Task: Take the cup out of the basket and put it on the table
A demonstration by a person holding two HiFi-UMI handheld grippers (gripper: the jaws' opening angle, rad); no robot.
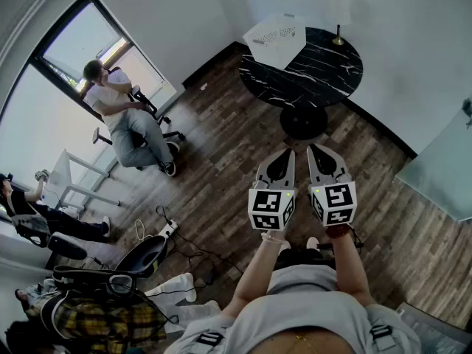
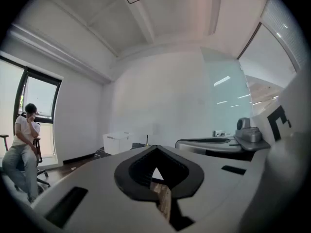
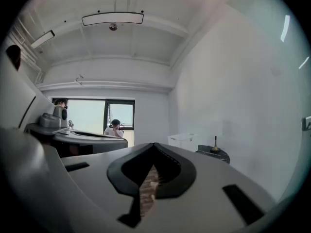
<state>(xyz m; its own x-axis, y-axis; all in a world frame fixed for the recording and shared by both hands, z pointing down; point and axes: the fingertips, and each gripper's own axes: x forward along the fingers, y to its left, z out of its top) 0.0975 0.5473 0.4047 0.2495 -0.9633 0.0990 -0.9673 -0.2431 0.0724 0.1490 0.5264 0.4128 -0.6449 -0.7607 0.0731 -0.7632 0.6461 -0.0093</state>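
A white basket [image 1: 276, 34] stands on the far left part of a round black marble table [image 1: 317, 72], well ahead of me across the wooden floor. No cup shows from here. My left gripper [image 1: 288, 152] and right gripper [image 1: 314, 148] are held side by side in front of my body, pointing toward the table and far short of it. Both are shut with nothing between the jaws. The basket [image 2: 116, 142] appears small and distant in the left gripper view, past the tips of the left gripper [image 2: 156, 147]. The right gripper view shows the basket [image 3: 183, 141] and table [image 3: 216, 154] beyond the right gripper [image 3: 154, 145].
A small brass stand [image 1: 338, 41] sits on the table's far side. A person sits on an office chair [image 1: 122, 113] by the window at left. Another person [image 1: 22, 205], a chair [image 1: 140, 257], bags and floor cables [image 1: 166, 231] lie lower left. A glass panel [image 1: 442, 168] stands right.
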